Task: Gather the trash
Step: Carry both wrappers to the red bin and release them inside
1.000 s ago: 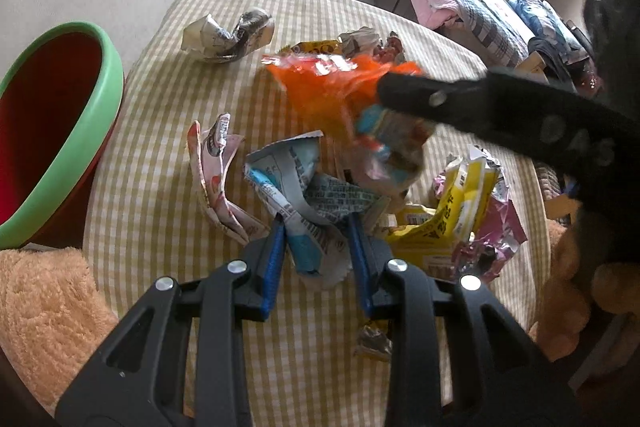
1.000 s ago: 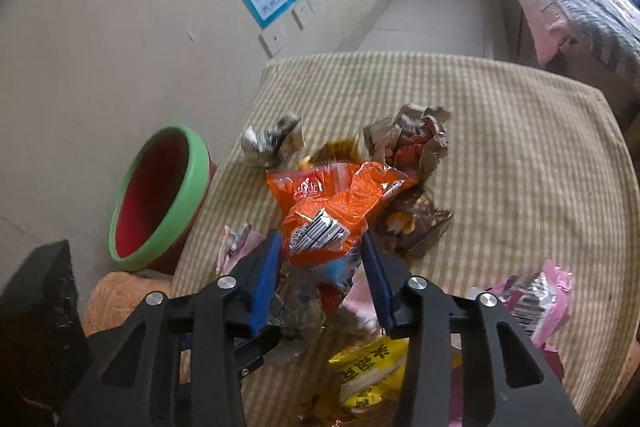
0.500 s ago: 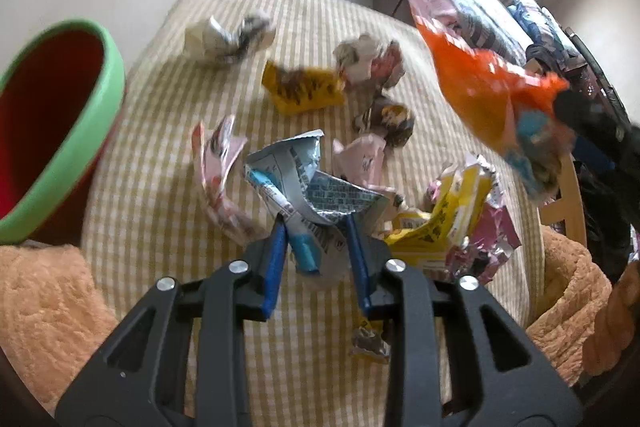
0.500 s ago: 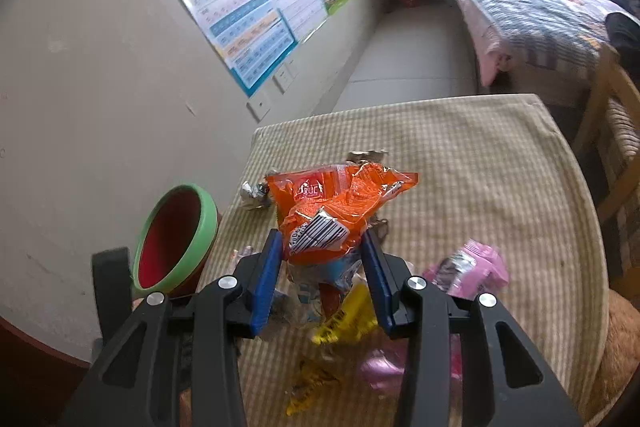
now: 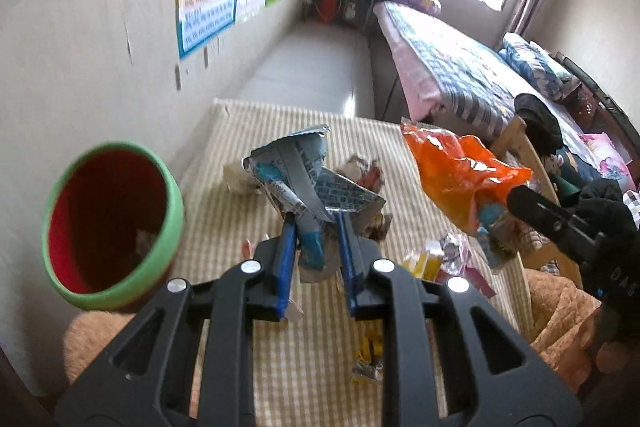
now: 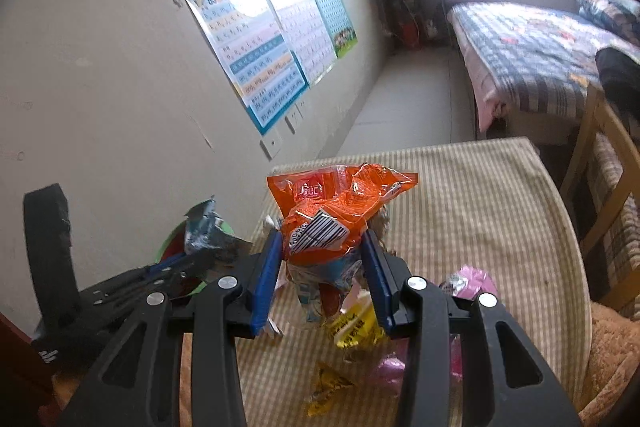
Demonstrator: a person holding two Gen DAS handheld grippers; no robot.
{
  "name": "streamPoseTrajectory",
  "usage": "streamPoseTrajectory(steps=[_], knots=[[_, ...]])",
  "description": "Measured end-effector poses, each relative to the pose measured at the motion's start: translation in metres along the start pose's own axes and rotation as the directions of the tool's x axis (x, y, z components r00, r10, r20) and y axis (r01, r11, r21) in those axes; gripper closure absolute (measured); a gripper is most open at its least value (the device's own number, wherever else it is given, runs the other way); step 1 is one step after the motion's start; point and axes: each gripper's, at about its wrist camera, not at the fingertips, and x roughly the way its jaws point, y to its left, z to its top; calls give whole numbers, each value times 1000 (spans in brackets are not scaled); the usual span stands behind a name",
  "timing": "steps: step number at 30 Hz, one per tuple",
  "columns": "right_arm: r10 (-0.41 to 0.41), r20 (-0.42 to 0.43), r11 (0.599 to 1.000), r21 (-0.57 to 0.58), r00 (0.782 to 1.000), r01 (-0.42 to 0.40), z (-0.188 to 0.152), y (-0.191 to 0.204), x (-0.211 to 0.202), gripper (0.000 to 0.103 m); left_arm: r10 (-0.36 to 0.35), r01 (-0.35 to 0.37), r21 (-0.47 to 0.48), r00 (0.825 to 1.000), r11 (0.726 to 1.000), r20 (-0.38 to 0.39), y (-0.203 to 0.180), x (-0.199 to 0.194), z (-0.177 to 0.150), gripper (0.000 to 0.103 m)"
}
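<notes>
Both grippers hold wrappers lifted clear of the table, with the bin off the table's left edge.

The table (image 5: 248, 379), under a checked cloth, carries loose wrappers near its right edge and middle. The red bin with a green rim (image 5: 108, 223) stands just past the left edge, seemingly so trash can go straight in. The right gripper (image 6: 320, 259) is clamped on an orange bag (image 6: 336, 207) with a barcode; the left gripper (image 5: 314, 239) is pinched nearly closed on a blue-grey wrapper (image 5: 308, 179). Both pieces are raised, probably for carrying to the bin. Only the left view shows the bin's open mouth; in the right view it is mostly hidden, but pink and yellow wrappers (image 6: 356, 327) show on the table.
</notes>
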Motion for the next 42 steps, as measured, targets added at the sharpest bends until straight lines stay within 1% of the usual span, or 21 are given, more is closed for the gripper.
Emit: streamPoseTrajectory(steps=[5,19,31,42], knots=[[6,11,1000,-8,1000,-6,3,8,-3,63,14,-14,4,999,1000,43,1,-12,6,83],[11,12,999,-35,1000,-11,5,19,2,63,59,-59,-10,993,998,103,15,-28,11,83],[20,-27,997,-75,999,-21,3,41,19,62,82,-75,-62,991,995,106,40,-30,7,83],[50,-79,989,-133,996,-60,2,72,46,62,149,-134,-133,983,982,111,81,-37,2,83]])
